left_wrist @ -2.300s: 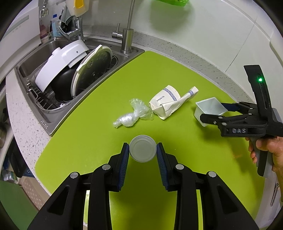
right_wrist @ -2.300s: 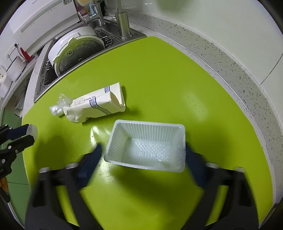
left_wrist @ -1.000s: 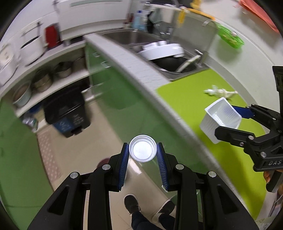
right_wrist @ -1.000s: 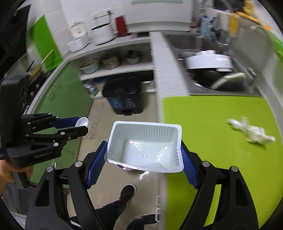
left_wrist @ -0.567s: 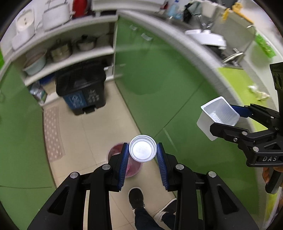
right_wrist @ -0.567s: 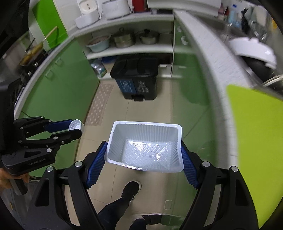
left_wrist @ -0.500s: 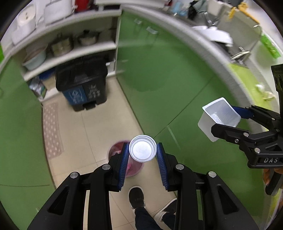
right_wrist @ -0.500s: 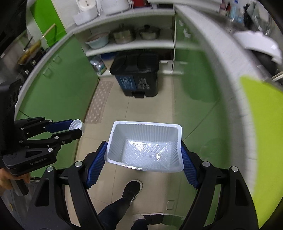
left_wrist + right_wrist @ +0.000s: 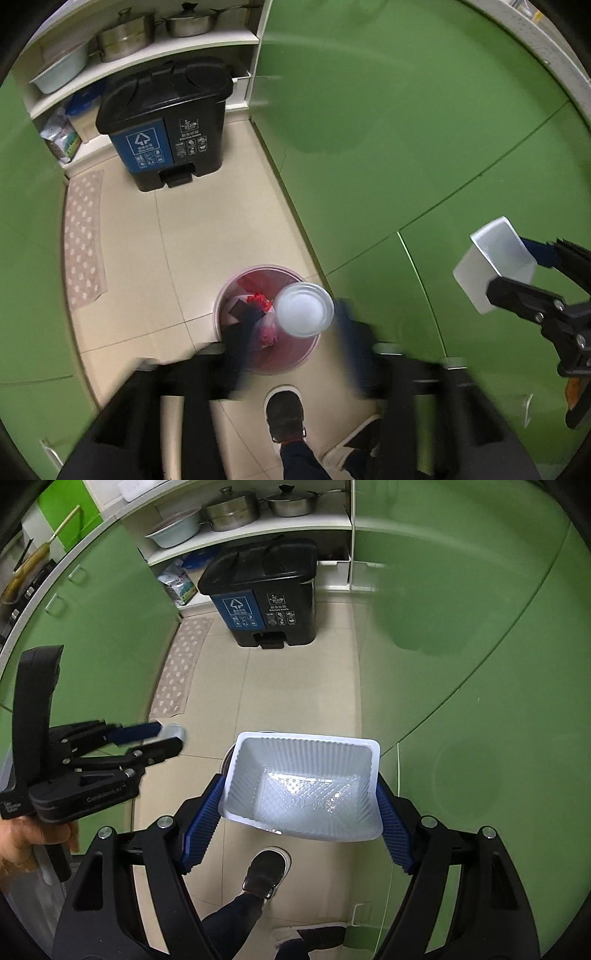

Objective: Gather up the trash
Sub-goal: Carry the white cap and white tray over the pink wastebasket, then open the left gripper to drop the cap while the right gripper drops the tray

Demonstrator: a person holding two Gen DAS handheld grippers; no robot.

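Observation:
My left gripper (image 9: 297, 332) hangs over a pink waste bin (image 9: 221, 295) on the floor, and its jaws are opening. The small clear plastic cup (image 9: 304, 310) sits between the blurred fingers (image 9: 240, 336), and neither pad presses on it. In the right wrist view the same gripper (image 9: 162, 738) and cup (image 9: 175, 733) appear at the left. My right gripper (image 9: 299, 797) is shut on a white plastic tray (image 9: 303, 786), gripped by its two short sides. The tray (image 9: 495, 258) also shows at the right of the left wrist view. The bin's rim (image 9: 229, 755) peeks out behind the tray.
A black pedal bin (image 9: 166, 122) with a blue recycling panel stands by open shelves of pots. Green cabinet doors (image 9: 406, 129) line the right side. A dotted mat (image 9: 85, 240) lies on the tiled floor. The person's black shoe (image 9: 284, 410) is just below the pink bin.
Both grippers have sunk toward the floor, so the pink bin looks larger and nearer. The left jaws have spread away from the cup. The right gripper still holds the tray.

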